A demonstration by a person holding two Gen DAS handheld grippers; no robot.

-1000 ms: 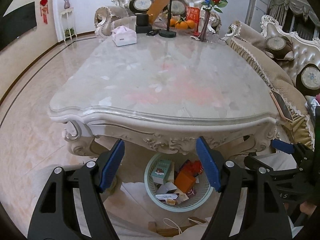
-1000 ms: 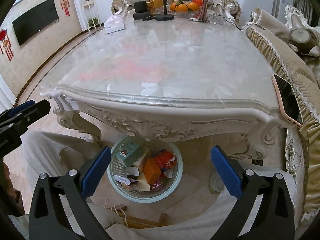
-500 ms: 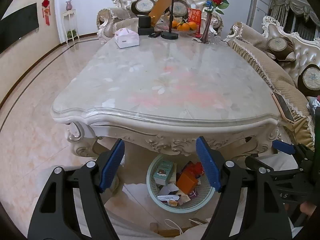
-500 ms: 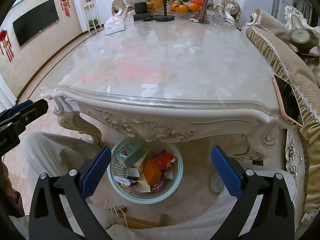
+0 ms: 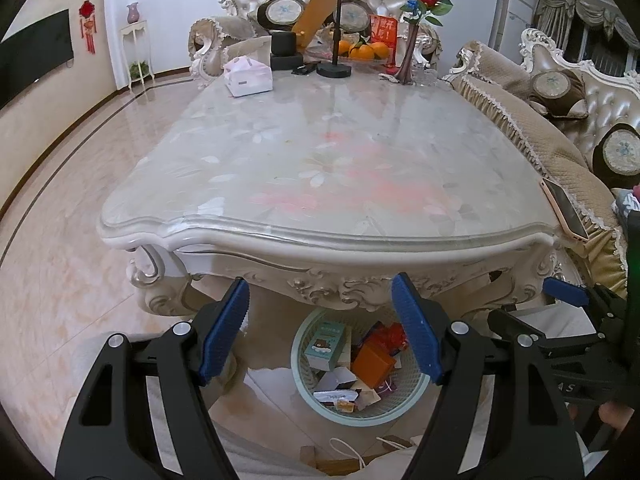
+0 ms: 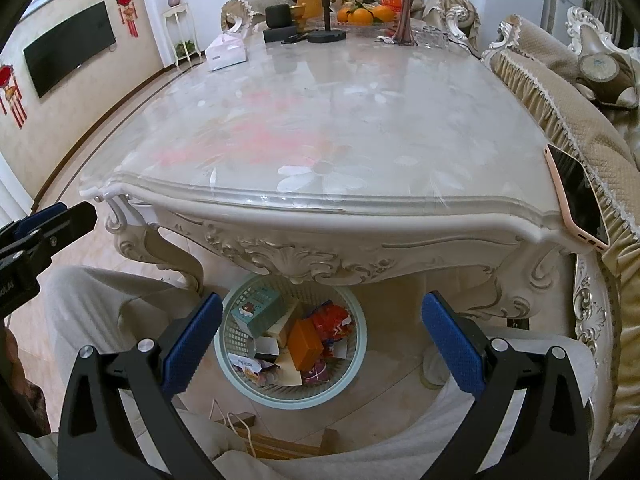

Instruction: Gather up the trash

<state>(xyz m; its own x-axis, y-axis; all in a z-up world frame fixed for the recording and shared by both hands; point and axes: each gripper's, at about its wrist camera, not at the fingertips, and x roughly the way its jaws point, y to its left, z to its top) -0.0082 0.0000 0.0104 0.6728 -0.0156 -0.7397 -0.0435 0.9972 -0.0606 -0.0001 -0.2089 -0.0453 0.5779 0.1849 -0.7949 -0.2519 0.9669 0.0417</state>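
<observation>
While the basket (image 6: 352,364) sits full under the worktop (image 6: 360,208), both hand-held grippers, left (image 5: 320,332) and right (image 6: 322,344), gape empty.

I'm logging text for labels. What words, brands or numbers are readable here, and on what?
"A S", part of a longer marking, on the right gripper's black body.
Red card by the oranges: gold characters, too blurred.
Teal box in the basket: print too small.
White wrapper: unreadable.
</observation>
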